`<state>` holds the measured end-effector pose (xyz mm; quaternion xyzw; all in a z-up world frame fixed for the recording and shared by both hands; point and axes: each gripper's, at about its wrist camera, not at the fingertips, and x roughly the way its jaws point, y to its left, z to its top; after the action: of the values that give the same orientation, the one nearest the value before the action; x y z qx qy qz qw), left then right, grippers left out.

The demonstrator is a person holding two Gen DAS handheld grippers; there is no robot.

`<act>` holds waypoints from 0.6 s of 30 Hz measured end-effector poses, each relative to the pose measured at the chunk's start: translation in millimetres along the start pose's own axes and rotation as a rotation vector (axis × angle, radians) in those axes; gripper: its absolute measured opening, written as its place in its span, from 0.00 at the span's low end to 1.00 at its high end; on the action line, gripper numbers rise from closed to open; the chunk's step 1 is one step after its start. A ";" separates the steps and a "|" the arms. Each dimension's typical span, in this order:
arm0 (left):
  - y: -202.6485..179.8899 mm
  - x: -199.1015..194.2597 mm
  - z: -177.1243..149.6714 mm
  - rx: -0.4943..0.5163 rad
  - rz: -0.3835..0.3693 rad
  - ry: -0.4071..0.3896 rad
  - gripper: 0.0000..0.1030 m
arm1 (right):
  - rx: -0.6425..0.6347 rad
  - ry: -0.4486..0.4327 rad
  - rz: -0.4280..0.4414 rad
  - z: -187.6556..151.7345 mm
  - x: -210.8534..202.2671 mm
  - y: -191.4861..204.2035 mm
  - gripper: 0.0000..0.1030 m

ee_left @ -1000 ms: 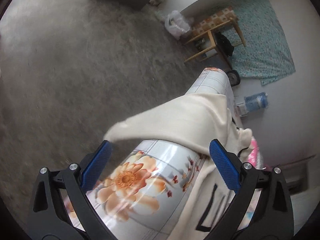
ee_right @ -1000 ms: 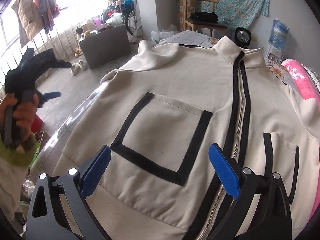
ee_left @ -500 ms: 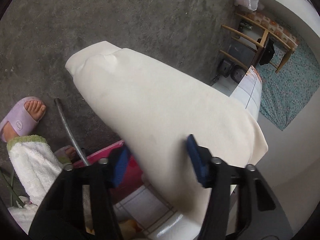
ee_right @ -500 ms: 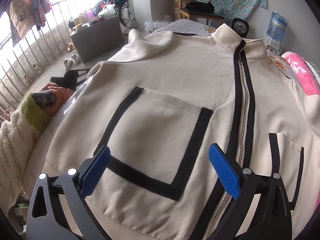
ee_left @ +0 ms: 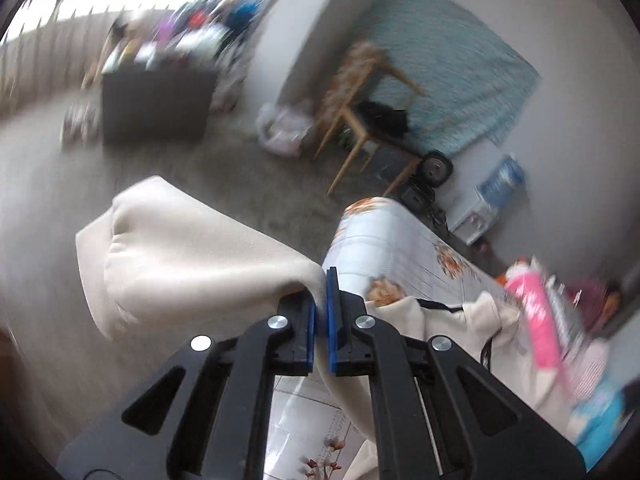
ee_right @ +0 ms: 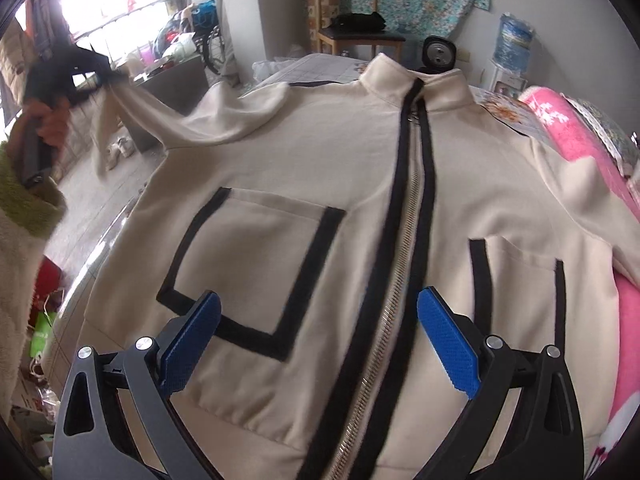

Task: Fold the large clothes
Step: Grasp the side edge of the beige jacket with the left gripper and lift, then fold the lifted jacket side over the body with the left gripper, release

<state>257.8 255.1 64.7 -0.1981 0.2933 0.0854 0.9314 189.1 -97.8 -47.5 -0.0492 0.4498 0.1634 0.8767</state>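
A cream zip-up jacket (ee_right: 280, 184) with black trim and two patch pockets lies front-up on a table. My right gripper (ee_right: 318, 340) is open and hovers above the jacket's hem, between the left pocket and the zipper. My left gripper (ee_left: 322, 312) is shut on the jacket's left sleeve (ee_left: 192, 256) and holds it lifted off the table's side; the cuff end hangs past the fingers. In the right wrist view the left gripper (ee_right: 96, 68) shows at the far left, pulling the sleeve (ee_right: 172, 120) out taut.
The table has a floral glossy cover (ee_left: 384, 240). A pink blanket (ee_right: 580, 140) lies along the jacket's right side. A wooden chair (ee_left: 360, 120), a dark box (ee_left: 156, 108), a small fan (ee_right: 440, 54) and a water bottle (ee_right: 514, 42) stand beyond on the grey floor.
My left gripper has closed on the sleeve and lifted it up and outward from the table's side. The right gripper has shifted slightly right over the hem and stays open.
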 end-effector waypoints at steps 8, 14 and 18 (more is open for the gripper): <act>-184.4 -46.4 -118.0 0.550 -0.186 0.130 0.46 | 0.153 -0.035 -0.102 -30.6 -45.8 -57.3 0.93; -146.9 -25.6 -205.3 0.426 -0.235 0.369 0.57 | 0.261 -0.042 -0.170 -56.9 -75.0 -107.7 0.93; -106.6 -25.2 -211.8 0.345 -0.179 0.361 0.58 | 0.349 -0.077 -0.145 -57.9 -82.9 -141.5 0.93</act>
<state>158.2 68.5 -45.4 -0.0738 0.4462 -0.0854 0.8878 146.2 -264.7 -23.5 0.0775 0.4328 0.0213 0.8979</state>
